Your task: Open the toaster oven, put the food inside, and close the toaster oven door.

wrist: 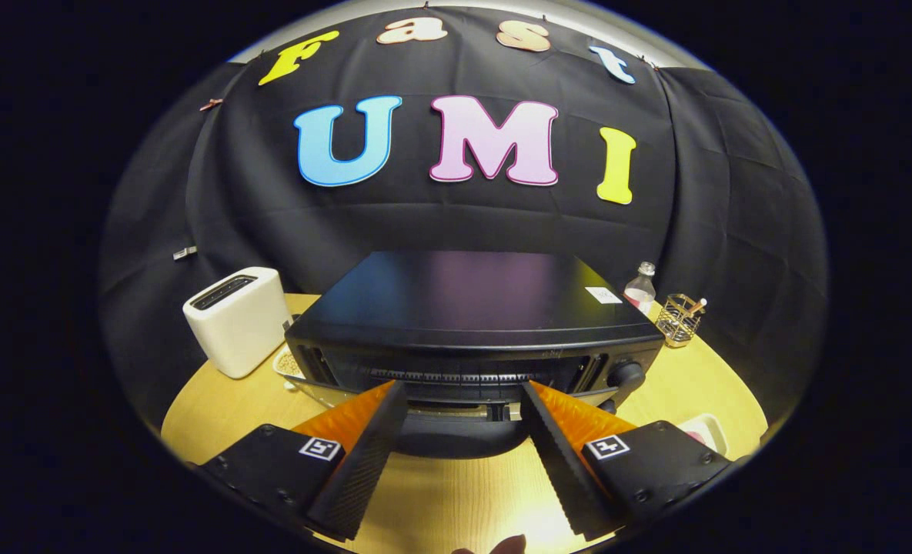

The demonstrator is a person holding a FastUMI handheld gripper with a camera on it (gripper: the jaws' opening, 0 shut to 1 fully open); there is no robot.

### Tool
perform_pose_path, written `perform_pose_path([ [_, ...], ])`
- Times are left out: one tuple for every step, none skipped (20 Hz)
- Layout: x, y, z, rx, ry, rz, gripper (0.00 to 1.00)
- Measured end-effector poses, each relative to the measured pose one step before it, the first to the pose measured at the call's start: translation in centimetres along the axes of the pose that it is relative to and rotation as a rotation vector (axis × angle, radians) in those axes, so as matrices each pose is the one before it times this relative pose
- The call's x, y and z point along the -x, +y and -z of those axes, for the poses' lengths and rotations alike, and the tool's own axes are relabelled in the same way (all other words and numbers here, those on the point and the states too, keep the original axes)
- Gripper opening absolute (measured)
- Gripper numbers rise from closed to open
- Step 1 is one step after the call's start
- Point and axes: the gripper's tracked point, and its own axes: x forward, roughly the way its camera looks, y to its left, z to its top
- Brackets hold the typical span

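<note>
The black toaster oven [471, 308] stands on the wooden table, seen from above its front. Its glass door [463, 413] hangs tilted out towards me, and the wire rack [456, 377] inside shows through the gap. The door's dark handle [456, 442] lies between my fingers. My gripper [463, 391] is open wide, with the fingertips on either side of the door's top edge and touching nothing. A small white dish [286, 362] of pale food peeks out beside the oven's left side, partly hidden by it.
A white slot toaster [236, 317] stands left of the oven. Behind the oven's right side are a small bottle [640, 286] and a wire cup [680, 319]. A white and pink container [706, 432] sits by my right finger. The oven's knob [626, 375] is at its front right.
</note>
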Motion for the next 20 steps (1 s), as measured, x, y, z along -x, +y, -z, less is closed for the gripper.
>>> perform_pose_path([
  [0.249,-0.030,0.393,0.00225,0.00778,-0.00038,0.99],
  [0.465,0.018,0.275,-0.00386,0.00640,0.00022,0.99],
  [0.259,0.004,0.431,0.00378,0.00560,-0.00062,0.99],
  [0.337,0.165,0.514,0.00926,0.00619,-0.00042,0.98],
  [0.336,0.006,0.430,0.00551,0.00892,0.00080,0.98],
  [0.314,-0.058,0.633,0.00170,0.01287,0.00107,0.99],
  [0.321,0.034,0.601,0.00120,0.01350,-0.00002,0.99],
  [0.321,0.130,0.675,0.00360,0.01163,-0.00029,0.99],
  [0.249,0.049,0.629,0.00593,0.01126,-0.00076,0.99],
  [0.224,0.089,0.638,0.00539,0.01276,-0.00043,0.99],
  [0.220,0.041,0.786,0.00306,0.01809,-0.00075,0.99],
  [0.198,0.060,0.896,0.00173,0.02057,-0.00051,0.99],
  [0.090,0.032,0.800,0.00409,0.02126,-0.00093,0.99],
  [0.027,0.072,0.756,0.00111,0.01931,-0.00143,0.99],
  [-0.025,0.042,0.566,-0.00217,0.01730,-0.00170,0.99],
  [-0.124,0.032,0.612,-0.00271,0.01916,-0.00153,0.99],
  [-0.249,0.098,0.773,-0.00041,0.02259,-0.00161,0.99],
  [0.124,0.147,1.270,0.00150,0.03071,-0.00261,0.99],
  [-0.369,0.077,1.110,0.00034,0.03497,-0.00364,0.99],
  [-0.526,0.128,1.015,-0.00131,0.03519,-0.00767,0.99],
])
